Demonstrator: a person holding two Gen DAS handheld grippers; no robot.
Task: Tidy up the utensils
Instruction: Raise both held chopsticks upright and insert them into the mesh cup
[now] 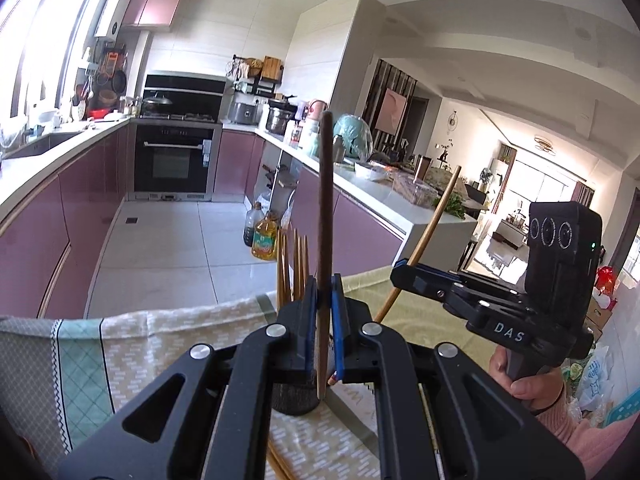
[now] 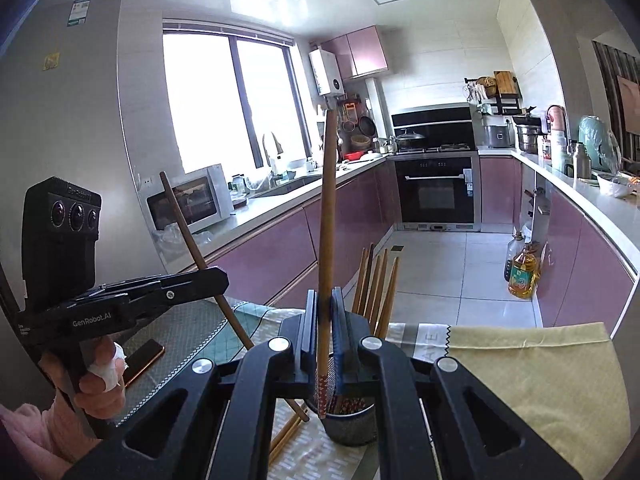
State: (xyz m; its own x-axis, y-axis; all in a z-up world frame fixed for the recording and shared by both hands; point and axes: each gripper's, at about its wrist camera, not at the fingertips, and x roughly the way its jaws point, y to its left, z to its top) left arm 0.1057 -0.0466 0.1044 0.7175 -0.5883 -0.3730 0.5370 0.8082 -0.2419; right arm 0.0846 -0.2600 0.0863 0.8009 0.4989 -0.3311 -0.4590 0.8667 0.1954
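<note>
Two tools are in view, the left tool [image 1: 325, 292] and the right tool [image 2: 325, 304], each clamping one chopstick: a dark one [image 1: 325, 200] and a lighter one [image 2: 327, 216]. Just beyond the tools stands one mesh holder [image 2: 352, 424] with about five chopsticks [image 2: 376, 288]. At least two more chopsticks [image 2: 286, 436] lie on the bench below the tools.

A built-in black oven [image 2: 437, 191] anchors the far wall of a kitchen with glossy mauve lower cabinets [image 2: 280, 240] and pale grey floor tiles [image 1: 160, 240]. Left of the oven runs a white countertop [image 2: 260, 210] under a tall bright window [image 2: 228, 96] — daylight floods in. Above the oven sits a black range hood [image 2: 432, 118]; right of it, white-tiled wall [image 1: 256, 40] and an opening to a sunlit living room [image 1: 532, 184].
</note>
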